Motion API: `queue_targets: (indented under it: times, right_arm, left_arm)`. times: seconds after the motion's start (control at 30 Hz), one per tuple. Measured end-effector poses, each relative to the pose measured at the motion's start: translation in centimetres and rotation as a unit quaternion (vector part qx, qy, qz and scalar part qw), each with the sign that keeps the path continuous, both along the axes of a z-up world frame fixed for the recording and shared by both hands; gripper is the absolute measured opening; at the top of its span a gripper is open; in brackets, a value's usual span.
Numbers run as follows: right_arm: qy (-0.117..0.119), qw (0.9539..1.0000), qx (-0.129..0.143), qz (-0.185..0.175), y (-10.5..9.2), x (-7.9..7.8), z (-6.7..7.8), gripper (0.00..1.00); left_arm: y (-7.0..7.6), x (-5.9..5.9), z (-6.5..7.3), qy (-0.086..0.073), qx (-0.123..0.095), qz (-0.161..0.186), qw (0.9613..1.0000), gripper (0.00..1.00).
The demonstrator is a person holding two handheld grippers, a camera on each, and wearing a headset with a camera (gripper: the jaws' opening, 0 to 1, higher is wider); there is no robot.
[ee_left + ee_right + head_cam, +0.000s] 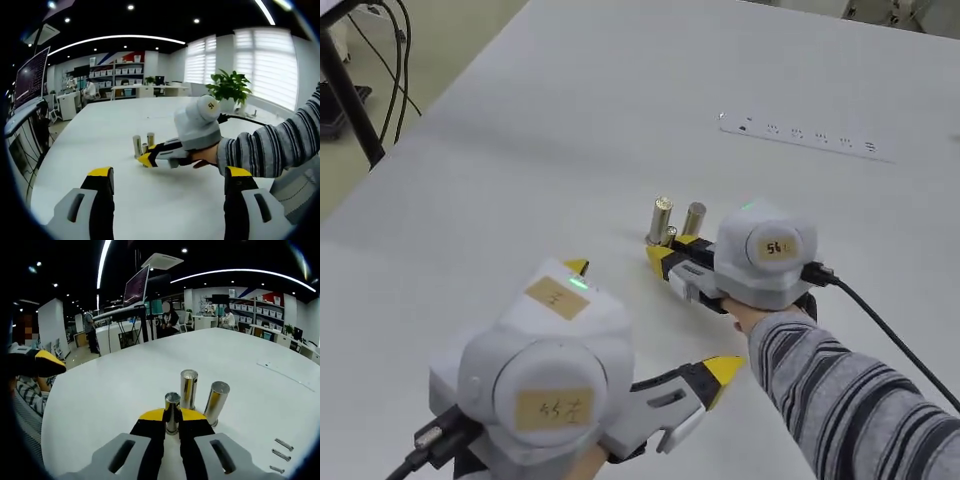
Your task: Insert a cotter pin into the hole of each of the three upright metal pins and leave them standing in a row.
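Three upright metal pins stand close together on the white table. The nearest, shortest pin (172, 410) (670, 236) sits between the yellow tips of my right gripper (172, 421) (663, 252), which is shut on it. A taller pin (189, 387) (662, 218) stands just behind it, and another pin (217, 400) (694, 217) to its right. Three cotter pins (280, 455) lie loose on the table to the right of the right gripper. My left gripper (170, 197) (650, 318) hangs open and holds nothing, nearer me, its jaws pointing at the pins (143, 145) and the right gripper (146, 159).
A white power strip (805, 135) (285, 374) lies on the table (570, 120) beyond the pins. A black cable (880, 325) trails from the right gripper. The table's left edge borders floor with a dark stand leg and cables (355, 90). People sit at desks far behind.
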State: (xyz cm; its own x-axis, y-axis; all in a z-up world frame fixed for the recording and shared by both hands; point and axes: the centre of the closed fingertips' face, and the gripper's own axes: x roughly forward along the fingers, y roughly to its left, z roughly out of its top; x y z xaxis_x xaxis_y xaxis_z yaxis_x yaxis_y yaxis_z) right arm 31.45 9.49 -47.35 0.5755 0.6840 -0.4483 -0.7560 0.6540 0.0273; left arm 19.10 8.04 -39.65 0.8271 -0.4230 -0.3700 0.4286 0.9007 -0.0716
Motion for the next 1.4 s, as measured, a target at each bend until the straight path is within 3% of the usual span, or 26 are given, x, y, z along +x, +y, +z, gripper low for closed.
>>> queue_targets:
  times: [0.07,0.23,0.4,0.93,1.23,1.4]
  right_arm:
    - [0.002,1.0000,-0.002,0.000,0.0,-0.2,0.1,0.05]
    - [-0.020,0.9997,-0.017,-0.003,-0.7,-0.4,0.7,0.04]
    - [-0.030,0.9990,-0.030,-0.016,-2.5,-0.7,1.2,0.04]
    - [-0.015,0.9973,-0.044,-0.057,-7.2,-2.2,0.7,0.04]
    - [-0.003,0.9967,-0.047,-0.065,-7.9,-2.6,-0.1,0.04]
    - [-0.008,0.9967,-0.043,-0.069,-7.9,-2.9,0.0,0.05]
  left_arm:
    - [0.0,0.0,0.0,0.000,0.001,-0.001,1.0000,0.90]
    - [0.0,0.0,-0.1,0.000,0.003,-0.001,1.0000,0.90]
    - [-0.1,0.0,0.0,-0.002,0.004,-0.004,1.0000,0.89]
    - [-0.7,-0.1,0.1,-0.006,0.010,-0.015,0.9998,0.89]
    - [-0.7,-0.1,0.1,-0.007,0.013,-0.017,0.9997,0.88]
    - [-0.7,-0.1,0.0,-0.006,0.015,-0.017,0.9997,0.88]
